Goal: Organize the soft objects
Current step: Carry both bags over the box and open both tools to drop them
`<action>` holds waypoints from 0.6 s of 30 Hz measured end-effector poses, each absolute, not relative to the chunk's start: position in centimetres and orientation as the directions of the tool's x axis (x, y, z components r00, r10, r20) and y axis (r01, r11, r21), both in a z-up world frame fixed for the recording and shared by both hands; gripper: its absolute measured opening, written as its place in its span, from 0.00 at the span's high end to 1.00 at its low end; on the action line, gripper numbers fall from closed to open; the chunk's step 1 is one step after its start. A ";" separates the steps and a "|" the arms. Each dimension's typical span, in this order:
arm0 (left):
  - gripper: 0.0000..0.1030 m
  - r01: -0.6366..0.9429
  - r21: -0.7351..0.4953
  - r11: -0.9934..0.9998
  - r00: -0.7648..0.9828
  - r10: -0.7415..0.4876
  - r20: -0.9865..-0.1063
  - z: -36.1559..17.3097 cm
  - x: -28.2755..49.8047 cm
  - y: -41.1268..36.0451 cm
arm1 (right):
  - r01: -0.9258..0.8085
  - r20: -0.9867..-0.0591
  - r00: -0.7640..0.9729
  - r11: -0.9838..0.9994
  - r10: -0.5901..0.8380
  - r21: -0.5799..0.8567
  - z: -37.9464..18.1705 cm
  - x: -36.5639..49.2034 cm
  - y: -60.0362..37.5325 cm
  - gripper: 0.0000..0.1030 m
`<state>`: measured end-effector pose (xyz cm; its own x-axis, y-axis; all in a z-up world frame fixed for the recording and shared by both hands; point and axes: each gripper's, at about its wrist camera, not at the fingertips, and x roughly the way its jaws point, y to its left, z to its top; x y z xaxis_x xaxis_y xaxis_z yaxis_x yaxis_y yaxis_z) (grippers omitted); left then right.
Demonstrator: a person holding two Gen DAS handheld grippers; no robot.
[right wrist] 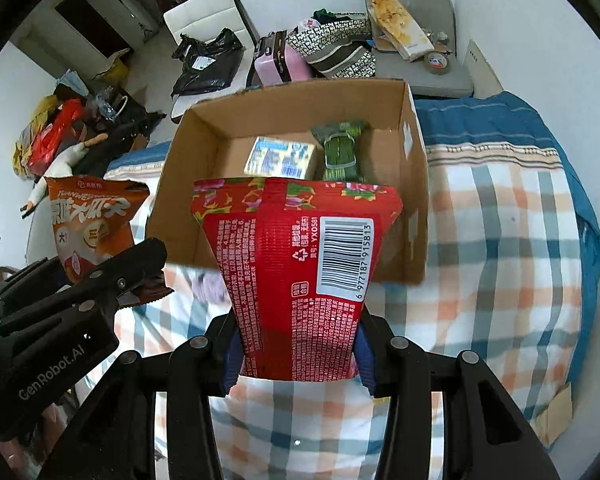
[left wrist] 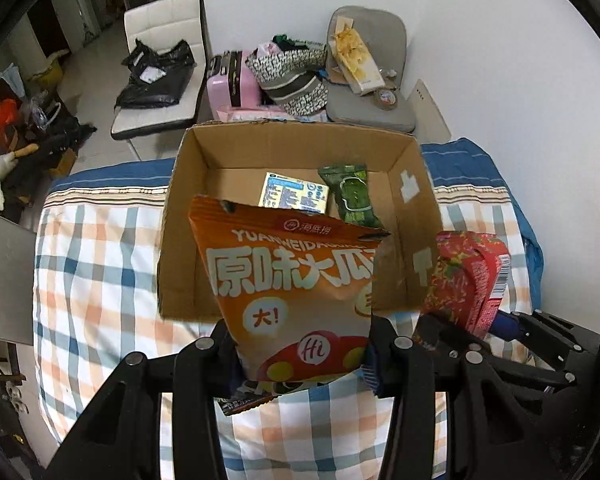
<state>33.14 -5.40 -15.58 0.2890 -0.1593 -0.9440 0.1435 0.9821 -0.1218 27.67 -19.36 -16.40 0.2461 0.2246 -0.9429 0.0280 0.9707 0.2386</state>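
Note:
My left gripper (left wrist: 300,356) is shut on an orange snack bag (left wrist: 288,284) and holds it upright over the near edge of an open cardboard box (left wrist: 410,216). My right gripper (right wrist: 296,356) is shut on a red flowered snack bag (right wrist: 300,272), held before the same box (right wrist: 414,184). Inside the box lie a pale blue-yellow packet (left wrist: 294,196) and a green packet (left wrist: 354,196); both also show in the right wrist view, the pale packet (right wrist: 280,158) and the green one (right wrist: 340,156). The orange bag (right wrist: 88,224) and left gripper (right wrist: 140,276) show at the left of the right wrist view; the red bag (left wrist: 466,280) shows at the right of the left wrist view.
The box stands on a bed with a plaid sheet (left wrist: 100,264) and a blue cover (right wrist: 500,124). Beyond it are a grey chair (left wrist: 372,108) with items, a pink suitcase (left wrist: 232,80), a patterned bag (left wrist: 296,76), and a white chair (left wrist: 160,92) with a black bag.

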 end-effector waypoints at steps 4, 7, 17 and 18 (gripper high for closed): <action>0.59 0.128 -0.154 0.980 0.195 -0.177 -0.965 -18.0 37.5 -4.6 | 0.046 -0.949 0.214 0.968 0.230 0.245 -18.2 31.5 -20.1 0.53; 0.59 0.106 -0.172 0.979 0.114 -0.184 -0.976 -20.5 40.0 -3.9 | 0.062 -0.962 0.164 0.971 0.220 0.233 -20.8 34.6 -20.5 0.53; 0.59 0.026 -0.214 0.976 -0.138 -0.209 -0.968 -30.4 43.4 -2.6 | 0.070 -0.990 -0.020 0.988 0.142 0.140 -29.6 39.5 -20.7 0.53; 0.59 0.024 -0.230 0.973 -0.158 -0.224 -0.962 -31.2 43.3 -2.8 | 0.073 -0.990 -0.030 0.988 0.141 0.139 -30.2 39.6 -20.7 0.53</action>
